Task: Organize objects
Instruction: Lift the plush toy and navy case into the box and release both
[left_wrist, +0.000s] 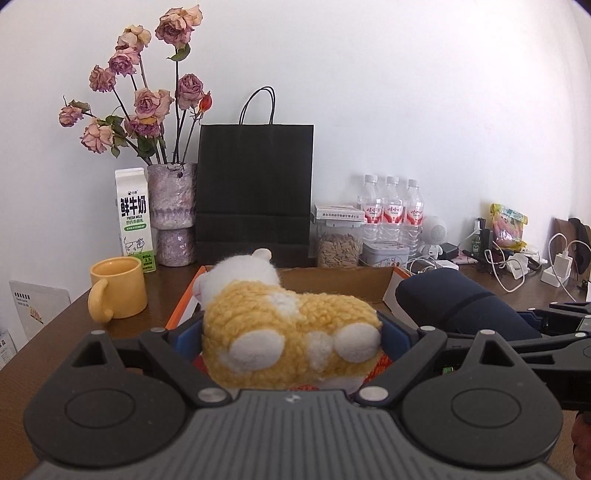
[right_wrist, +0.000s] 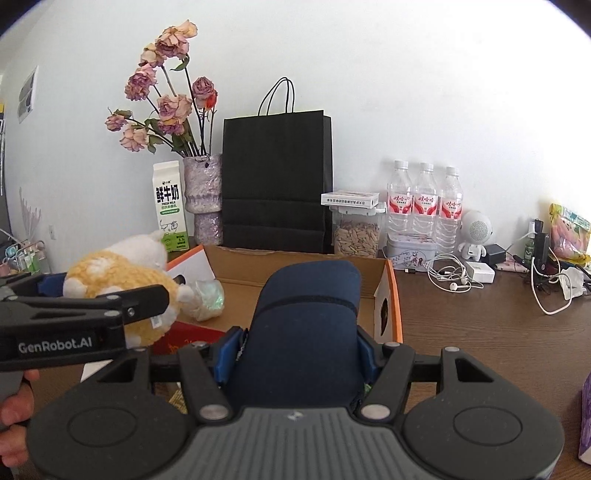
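Left gripper (left_wrist: 291, 332): blue fingers (left_wrist: 183, 341) pinching a fluffy yellow and white plush toy (left_wrist: 291, 332), one pad on each side. Toy lifted above the open cardboard box (left_wrist: 332, 286), head pointing away from the fingers. Past the fingertips, a black paper bag (left_wrist: 255, 192) against the wall. Left of the fingers, a yellow mug (left_wrist: 118, 291), a milk carton (left_wrist: 135, 218) and a vase of dried roses (left_wrist: 173, 214).

Right gripper (right_wrist: 301, 343): fingers pinching a dark blue soft case (right_wrist: 306, 314) from both sides, sticking up and out past the fingertips, over the same box. Case hiding much of the box floor. Right of the fingers, three water bottles (right_wrist: 424, 206), a jar of seeds (right_wrist: 356, 230), a small tin (right_wrist: 410, 251), a little white robot speaker (right_wrist: 476, 232) and tangled white cables (right_wrist: 454, 273) on the brown table (right_wrist: 480, 332). In the box to the left, a crumpled bag (right_wrist: 207, 299).
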